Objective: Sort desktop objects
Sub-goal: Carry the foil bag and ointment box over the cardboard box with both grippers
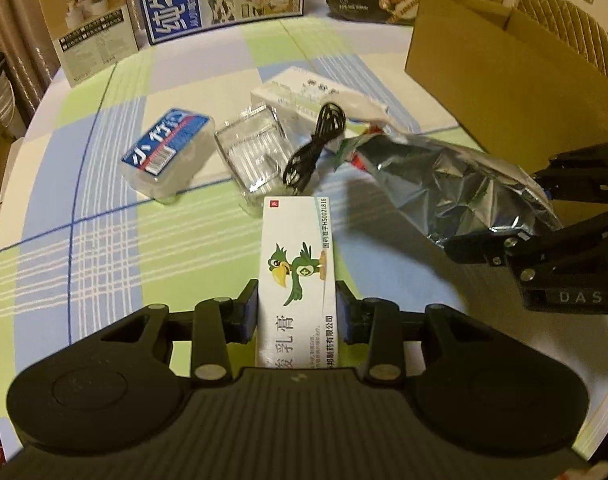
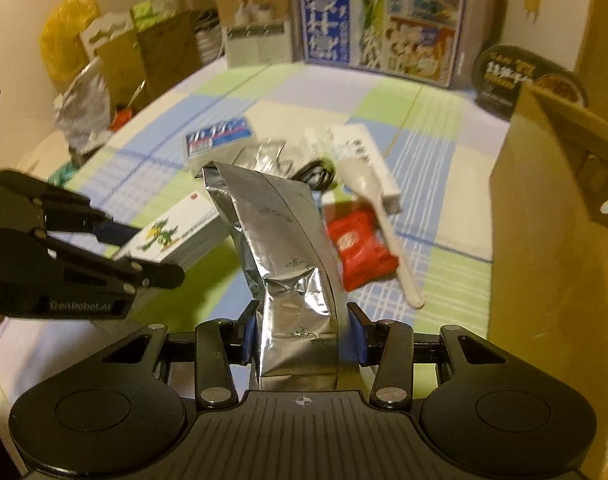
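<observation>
Right now I have both tongs loaded. My left tongs [image 1: 297, 312] are clamped on the white ointment box [image 1: 298, 264] with the green bird, gripping it near one end so most of its length sticks out forward over the checked surface [image 1: 104, 240]. My right tongs [image 2: 302, 334] are pinched on the crinkled foil pouch [image 2: 288, 264], which stands up tall and floppy between the blue pads [image 2: 249, 332].

My main worry is the pouch. It is slick and soft, and I hold only its lower part, so I judge it could fold over or slide out if I swing quickly toward the cardboard box [image 2: 544, 208] on my right. Its loose top could also catch the box flap.

The ointment box is a stiffer hold, but with the grip so far back it may pivot downward if I tilt.

The two tools sit close together, and the pouch hangs just beside the left one, so crossing paths could knock either item free.

Below lie a red packet [image 2: 360, 248], a white spoon [image 2: 380, 216], a black cable [image 1: 316, 144] and a clear plastic box [image 1: 256, 156]; a low sweep could scatter them.
</observation>
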The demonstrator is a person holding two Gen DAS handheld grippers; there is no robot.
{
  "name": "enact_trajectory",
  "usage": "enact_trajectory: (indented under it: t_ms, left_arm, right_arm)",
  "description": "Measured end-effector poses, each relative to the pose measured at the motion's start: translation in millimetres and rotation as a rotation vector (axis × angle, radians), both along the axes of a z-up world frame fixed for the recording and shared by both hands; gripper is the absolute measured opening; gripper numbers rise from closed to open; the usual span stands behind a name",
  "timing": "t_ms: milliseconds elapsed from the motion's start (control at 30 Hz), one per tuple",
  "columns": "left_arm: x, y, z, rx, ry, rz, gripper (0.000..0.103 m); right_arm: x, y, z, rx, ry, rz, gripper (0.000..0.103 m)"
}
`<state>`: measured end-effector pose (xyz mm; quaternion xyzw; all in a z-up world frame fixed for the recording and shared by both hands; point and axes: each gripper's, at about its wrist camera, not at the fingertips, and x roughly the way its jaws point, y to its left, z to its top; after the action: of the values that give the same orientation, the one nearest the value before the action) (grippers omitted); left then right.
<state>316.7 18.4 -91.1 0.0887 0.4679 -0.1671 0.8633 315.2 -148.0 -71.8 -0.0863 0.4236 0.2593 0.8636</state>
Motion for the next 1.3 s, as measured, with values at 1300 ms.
enact_trajectory:
  t_ms: [1300]
  left_arm:
    - [8,-111,108,-0.200,-0.235,-0.101,0.033]
  right_arm:
    - [-21,-132,105,0.110,-0.301,-0.436,0.041]
